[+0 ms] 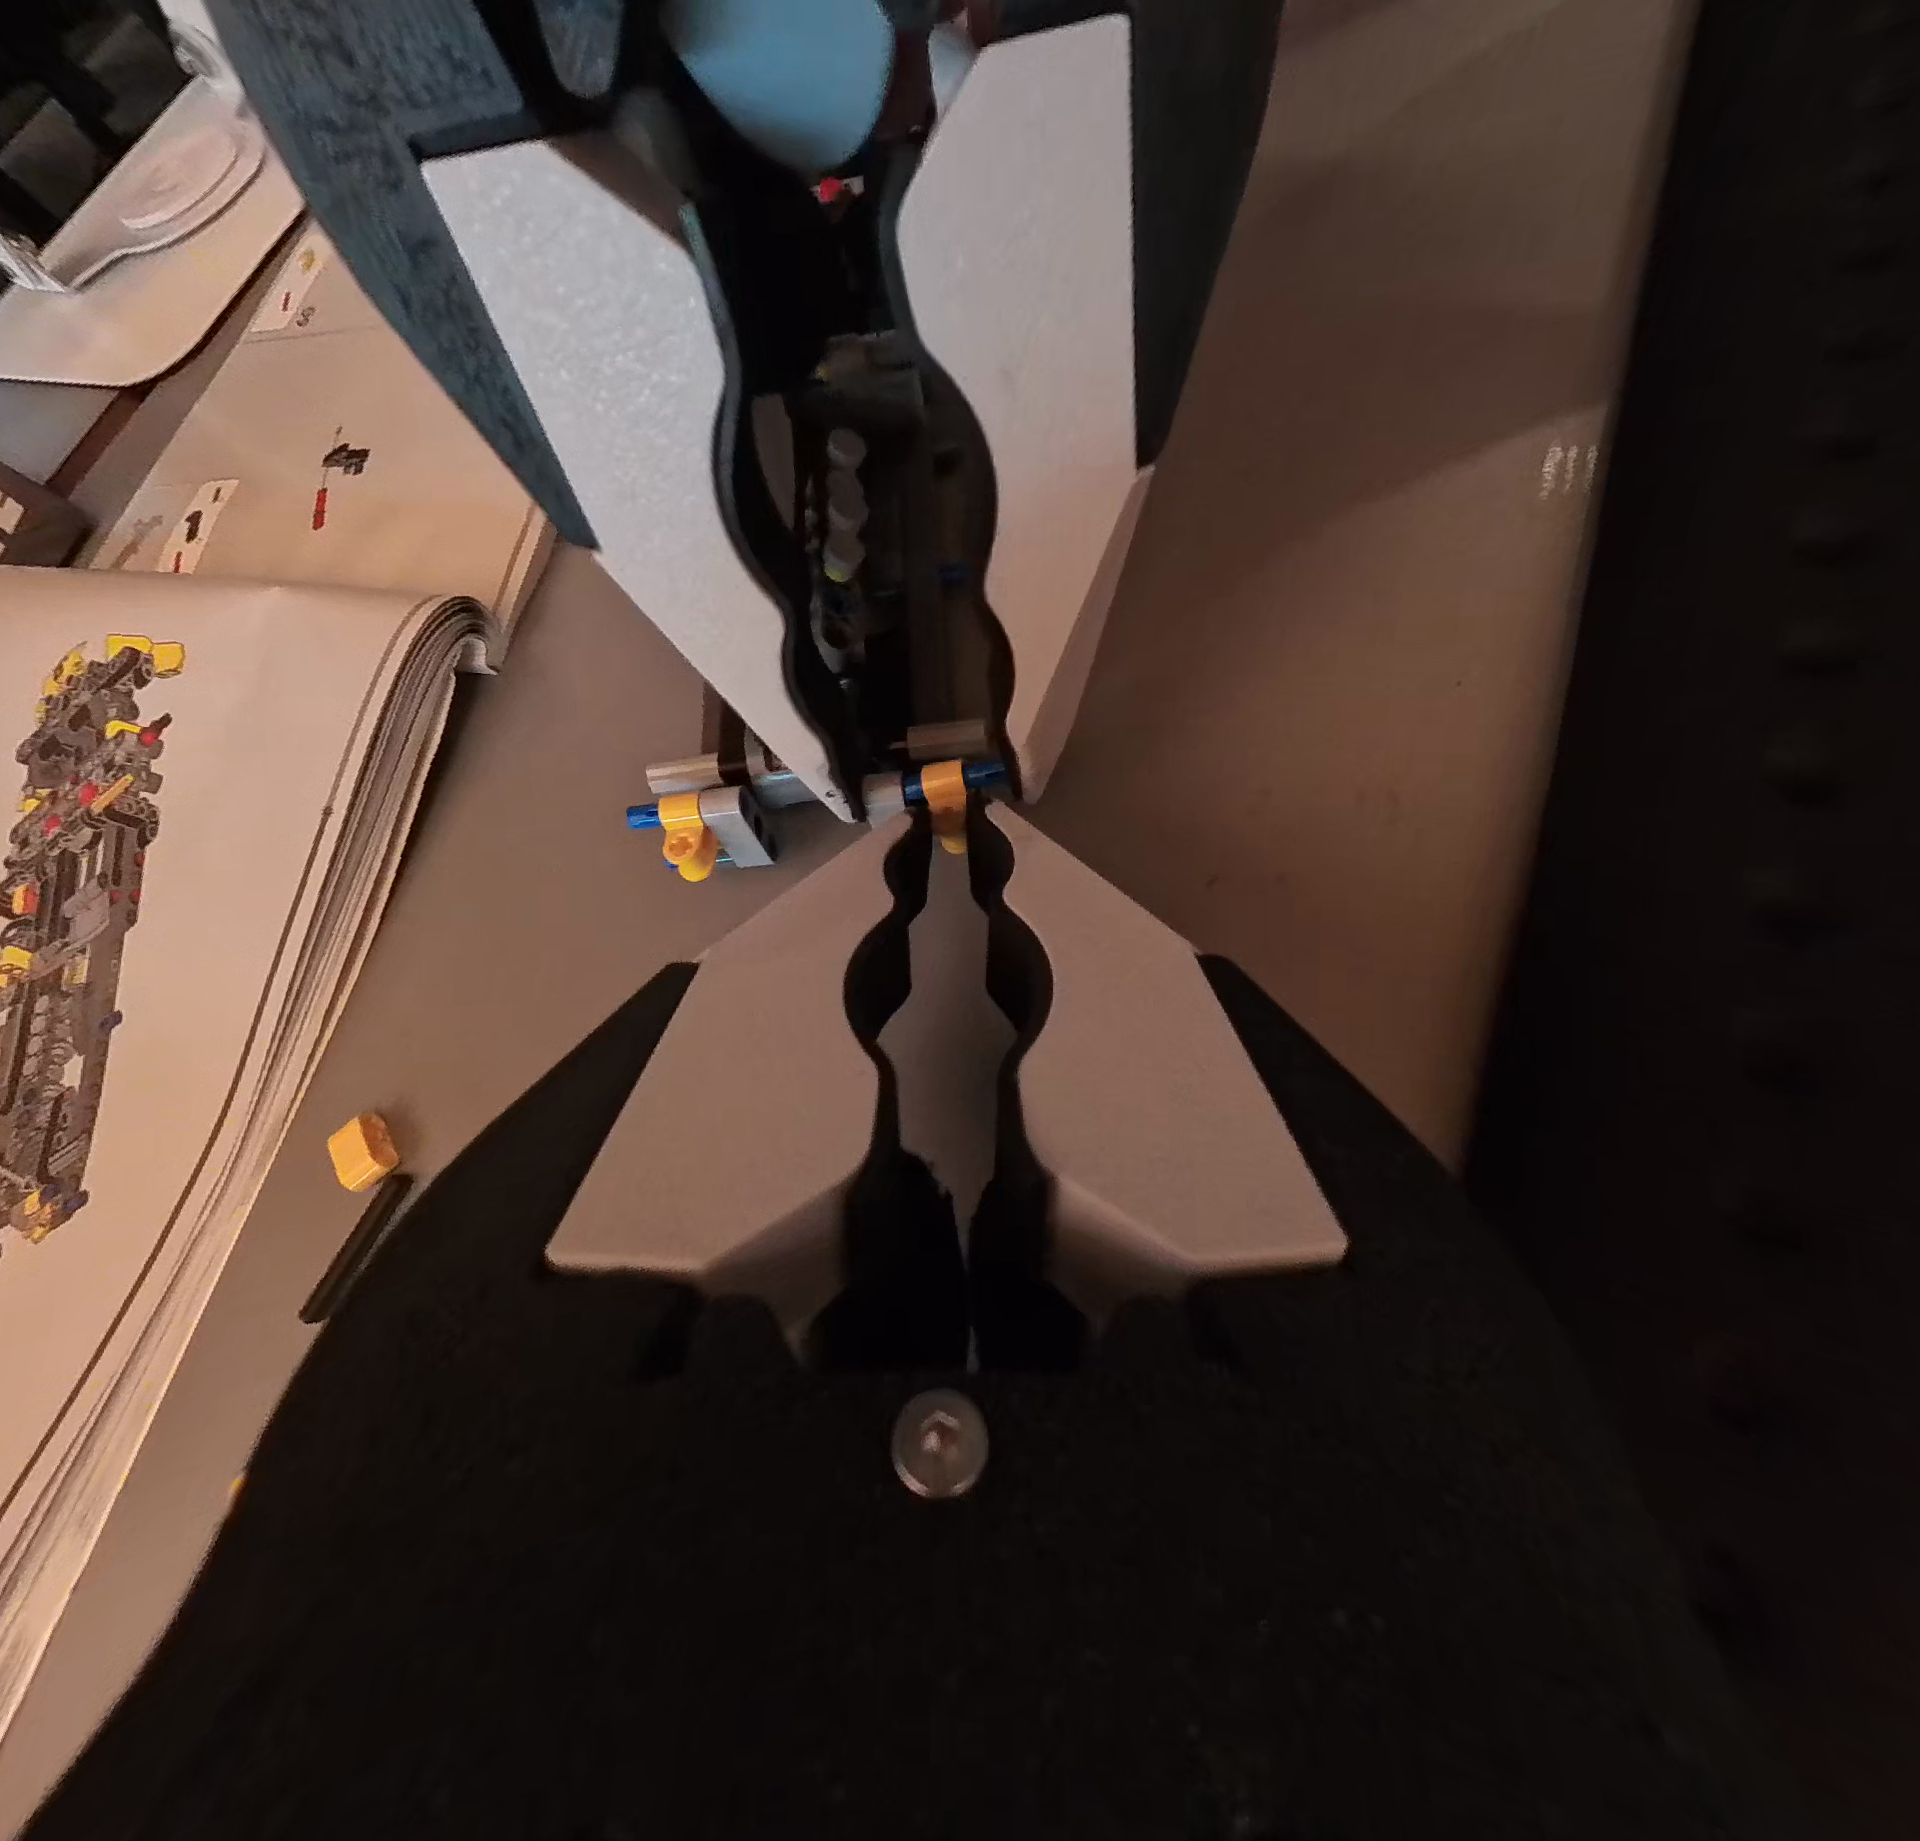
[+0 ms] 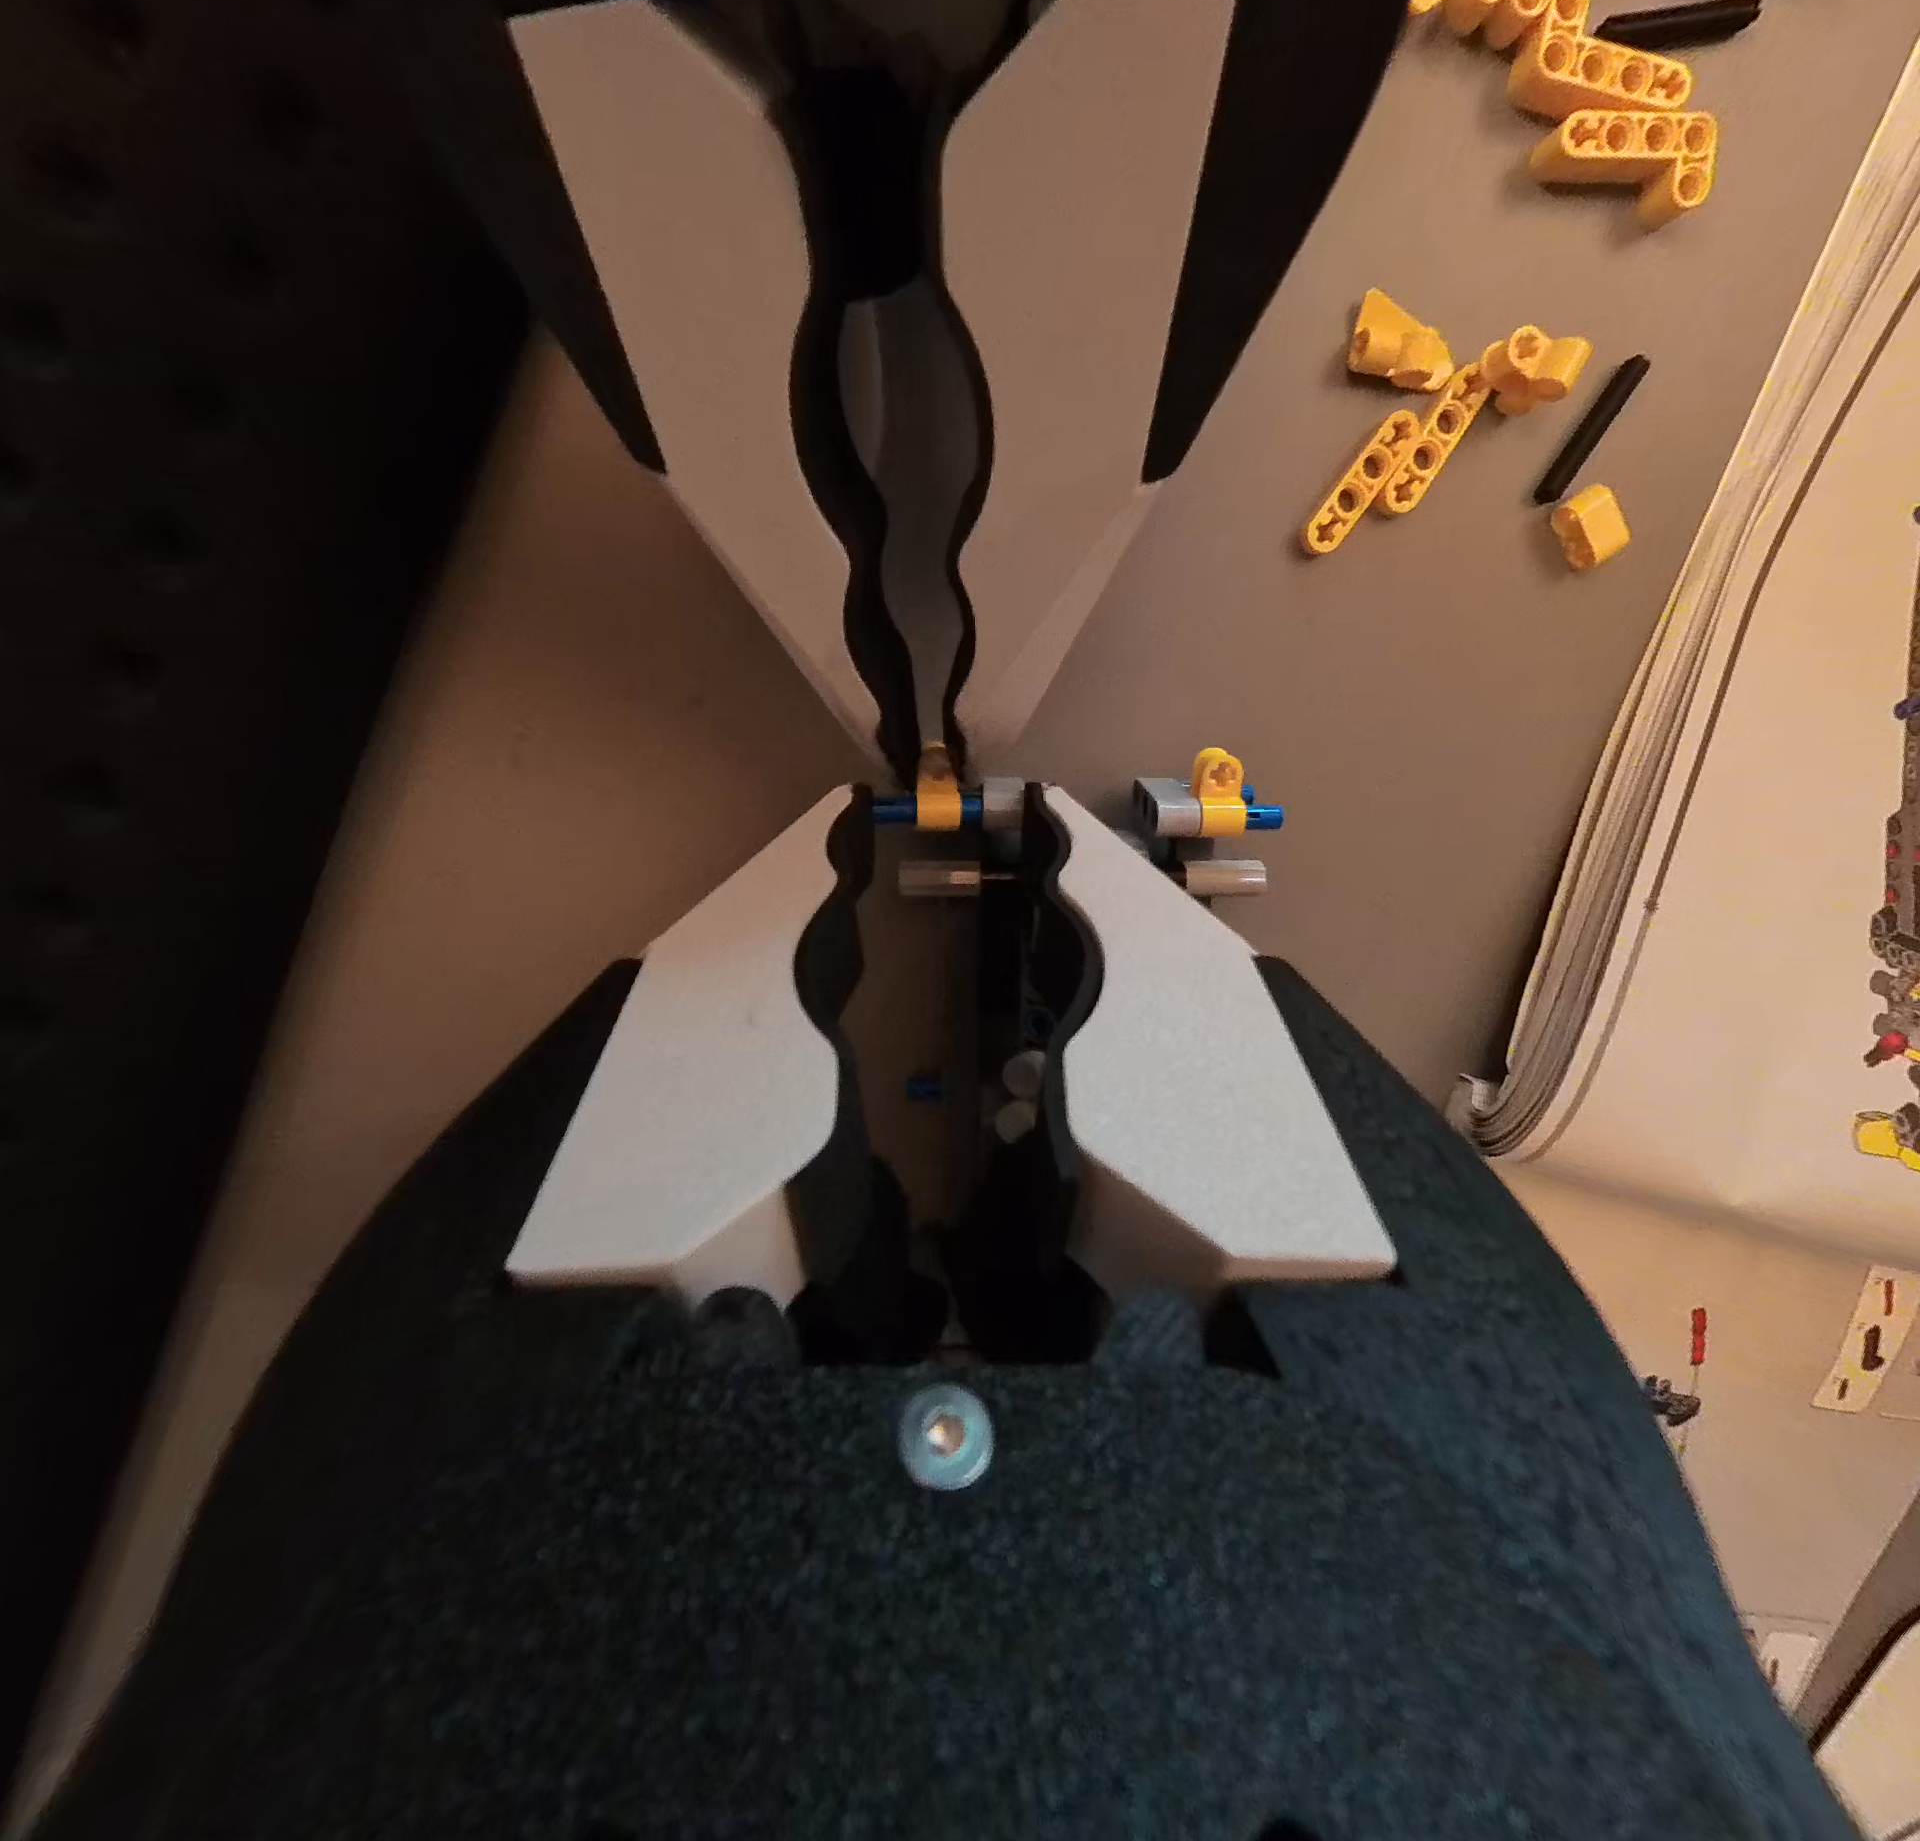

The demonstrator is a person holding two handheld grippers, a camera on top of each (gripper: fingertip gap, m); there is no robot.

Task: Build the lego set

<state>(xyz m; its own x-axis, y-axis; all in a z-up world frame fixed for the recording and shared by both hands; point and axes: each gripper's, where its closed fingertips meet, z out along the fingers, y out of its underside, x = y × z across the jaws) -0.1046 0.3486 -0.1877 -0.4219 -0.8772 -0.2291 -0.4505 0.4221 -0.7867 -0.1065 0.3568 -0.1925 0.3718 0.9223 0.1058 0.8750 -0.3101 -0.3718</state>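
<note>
Holding tool (left): your left tool (image 1: 940,841) has its tips squeezed together on a small yellow piece (image 1: 943,789).
Holding tool (right): your right tool (image 2: 945,804) is clamped on the lego build (image 2: 1008,960), a black bar with grey pegs running down between its fingers.
Meeting spot: the two tools point at each other, tip to tip. The yellow piece sits on a blue pin (image 2: 894,810) at the front of the build.
Sticking out: a grey, yellow and blue end (image 2: 1205,809) of the build shows just past your right tool.
Counter (image 2: 1351,700): loose yellow beams (image 2: 1600,98) and a black rod (image 2: 1590,430) lie well apart from the tools.
Book: the open instruction book (image 1: 156,908) lies at the counter's side, with one small yellow block (image 1: 364,1152) just beside it.
</note>
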